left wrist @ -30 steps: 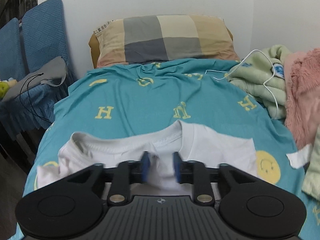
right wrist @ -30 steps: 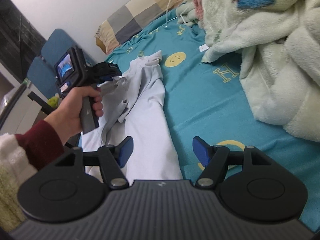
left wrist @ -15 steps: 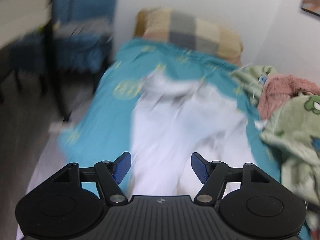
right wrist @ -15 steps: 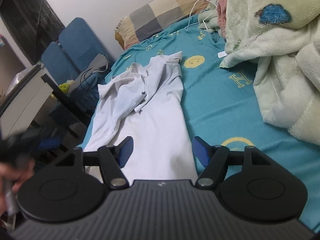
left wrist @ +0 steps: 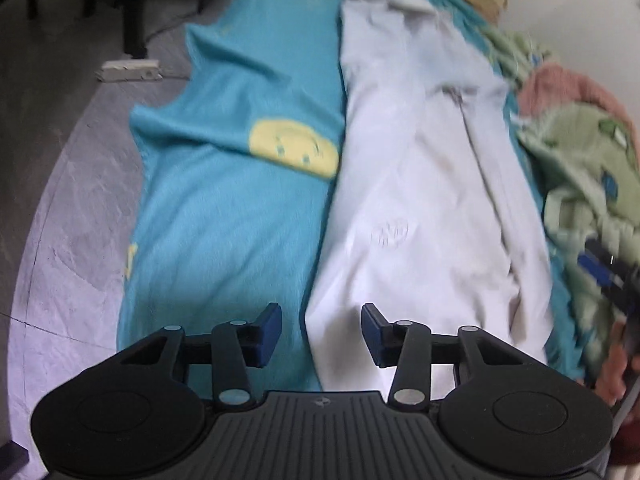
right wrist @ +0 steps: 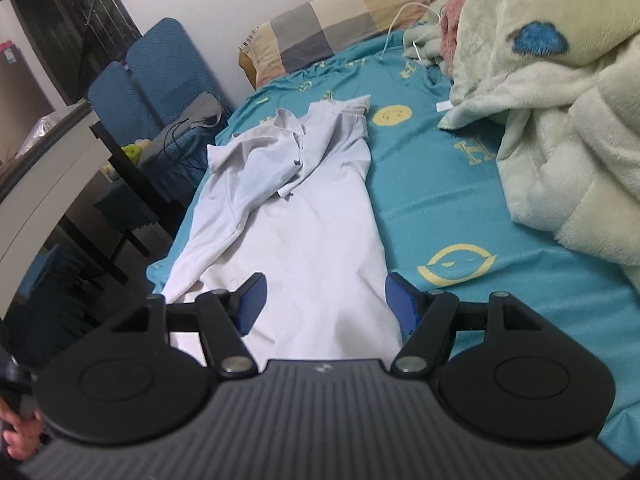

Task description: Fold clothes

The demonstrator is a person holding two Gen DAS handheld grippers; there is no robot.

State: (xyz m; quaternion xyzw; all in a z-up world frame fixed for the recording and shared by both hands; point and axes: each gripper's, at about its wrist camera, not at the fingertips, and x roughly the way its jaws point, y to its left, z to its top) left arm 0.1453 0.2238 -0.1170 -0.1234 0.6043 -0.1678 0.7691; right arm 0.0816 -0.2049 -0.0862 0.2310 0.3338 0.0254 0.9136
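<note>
A white t-shirt (right wrist: pixel 316 216) lies lengthwise on the teal bedsheet (right wrist: pixel 432 184), its collar end crumpled and folded over toward the pillow. It also shows in the left wrist view (left wrist: pixel 420 200). My left gripper (left wrist: pixel 321 334) is open and empty, over the shirt's near left hem edge. My right gripper (right wrist: pixel 322 306) is open and empty, just above the shirt's near hem. The right gripper also shows blurred at the right edge of the left wrist view (left wrist: pixel 608 280).
A plaid pillow (right wrist: pixel 332 28) lies at the head of the bed. Green and pink fleece blankets (right wrist: pixel 540 92) are piled along the right side. Blue chairs (right wrist: pixel 160 68) and a dark table (right wrist: pixel 60 152) stand left of the bed. A power strip (left wrist: pixel 130 71) lies on the floor.
My left gripper let go of the shirt's collar, opened, and swung back to the hem end of the bed. My right gripper stayed open near the hem.
</note>
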